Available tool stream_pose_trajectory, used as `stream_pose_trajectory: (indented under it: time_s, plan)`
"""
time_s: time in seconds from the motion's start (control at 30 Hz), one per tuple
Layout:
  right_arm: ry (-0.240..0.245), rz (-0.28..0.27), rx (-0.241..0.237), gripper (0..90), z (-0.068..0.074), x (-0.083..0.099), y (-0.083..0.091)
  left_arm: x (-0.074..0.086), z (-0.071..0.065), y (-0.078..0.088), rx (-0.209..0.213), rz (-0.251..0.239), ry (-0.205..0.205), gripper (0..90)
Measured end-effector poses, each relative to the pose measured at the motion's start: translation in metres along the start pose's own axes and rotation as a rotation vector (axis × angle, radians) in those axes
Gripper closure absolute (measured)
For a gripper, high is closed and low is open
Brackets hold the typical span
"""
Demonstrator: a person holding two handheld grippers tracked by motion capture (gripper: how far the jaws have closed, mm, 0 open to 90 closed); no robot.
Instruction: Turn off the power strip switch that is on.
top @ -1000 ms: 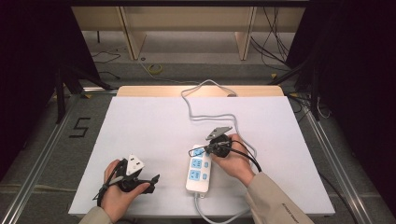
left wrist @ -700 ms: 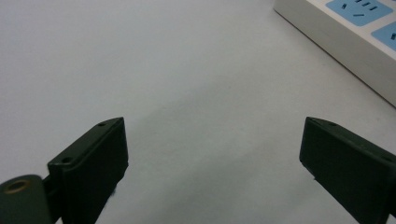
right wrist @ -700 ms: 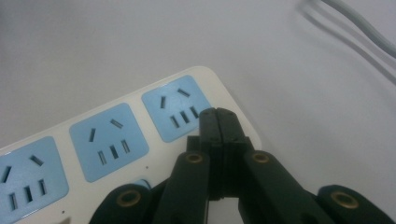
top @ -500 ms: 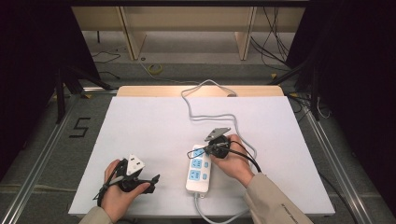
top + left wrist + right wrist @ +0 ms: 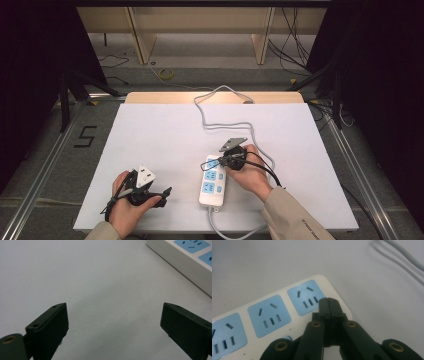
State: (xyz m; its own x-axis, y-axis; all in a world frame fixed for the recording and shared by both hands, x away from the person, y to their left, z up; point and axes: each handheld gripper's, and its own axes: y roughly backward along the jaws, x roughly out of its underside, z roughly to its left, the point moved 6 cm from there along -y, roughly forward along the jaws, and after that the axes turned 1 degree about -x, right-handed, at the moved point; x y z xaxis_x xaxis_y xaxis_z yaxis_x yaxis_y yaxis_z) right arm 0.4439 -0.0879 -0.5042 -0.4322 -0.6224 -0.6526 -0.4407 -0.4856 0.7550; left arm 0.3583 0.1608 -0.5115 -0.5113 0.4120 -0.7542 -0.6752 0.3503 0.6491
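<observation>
White power strip (image 5: 212,181) lies flat on the white bench (image 5: 165,140), near the front edge, a bit right of centre, long axis running front to back, three blue socket panels facing up. Its grey cord (image 5: 220,117) leaves the far side area, loops across the bench and drops off the back edge; another cord run exits the strip's near end by the bench front. Right gripper (image 5: 226,160) held in the right hand (image 5: 251,172), just right of the strip, fingers pointing at the far end of the strip. In the right gripper view the right gripper (image 5: 329,305) has its fingers pressed together, nothing between them, tips sitting over the end socket panel of the power strip (image 5: 274,315), at the panel's edge near the strip's rounded corner; contact with the strip surface can't be told. Cord (image 5: 404,257) visible top right there. Left gripper (image 5: 150,192) in the left hand (image 5: 127,202), low over the bench near the front left, well apart from the strip. In the left gripper view the left gripper (image 5: 113,322) has fingers spread wide, empty, bare bench (image 5: 95,285) between them, a corner of the power strip (image 5: 185,260) at upper right.
</observation>
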Motion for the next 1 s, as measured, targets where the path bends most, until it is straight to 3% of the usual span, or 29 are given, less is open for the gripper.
stream_pose_trajectory:
  time_s: [1.0]
  plan:
    - [-0.032,-0.011,-0.020,90.0,-0.0019,-0.0003,0.0000,0.0000,-0.0005,-0.0003,0.002,0.000,0.000,7.4]
